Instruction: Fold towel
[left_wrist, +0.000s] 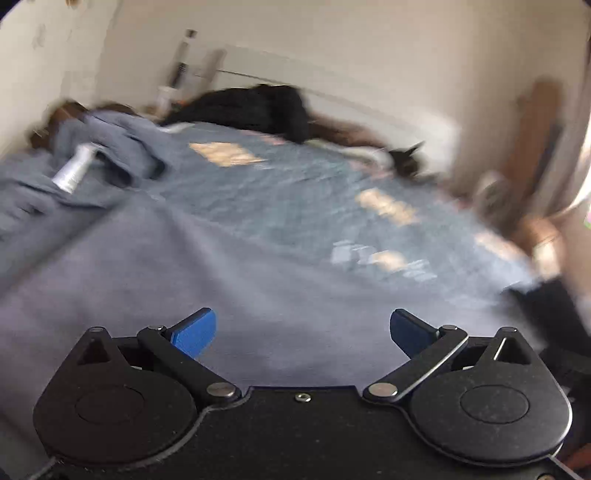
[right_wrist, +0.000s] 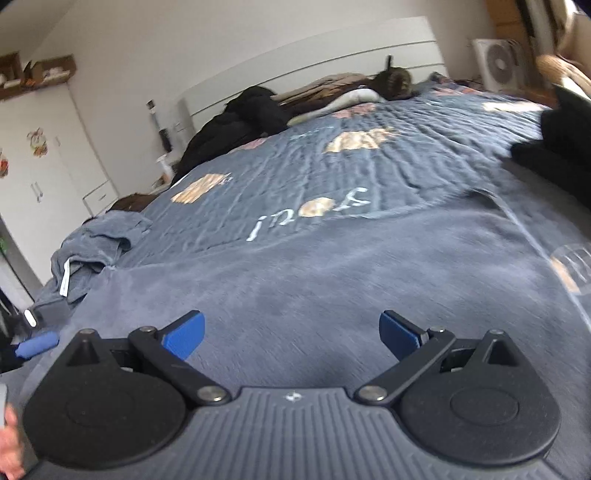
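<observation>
A grey-blue towel (right_wrist: 314, 280) lies spread flat on the near part of the bed, and the left wrist view shows the same towel (left_wrist: 155, 280) under the camera. My right gripper (right_wrist: 291, 334) hovers just above it, open, with nothing between its blue fingers. My left gripper (left_wrist: 303, 332) is open too, low over the towel, and that view is blurred by motion. A second grey-blue cloth (right_wrist: 92, 247) with a white label lies crumpled at the bed's left edge, and it shows as the crumpled cloth (left_wrist: 96, 162) at the upper left for the left wrist.
The bed has a blue quilt (right_wrist: 388, 166) with tan patches and white lettering. A black garment (right_wrist: 240, 122) and pillows lie at the headboard. Dark clothing (right_wrist: 561, 155) sits at the right edge. White wardrobes (right_wrist: 44, 170) stand left and a white fan (right_wrist: 498, 64) stands far right.
</observation>
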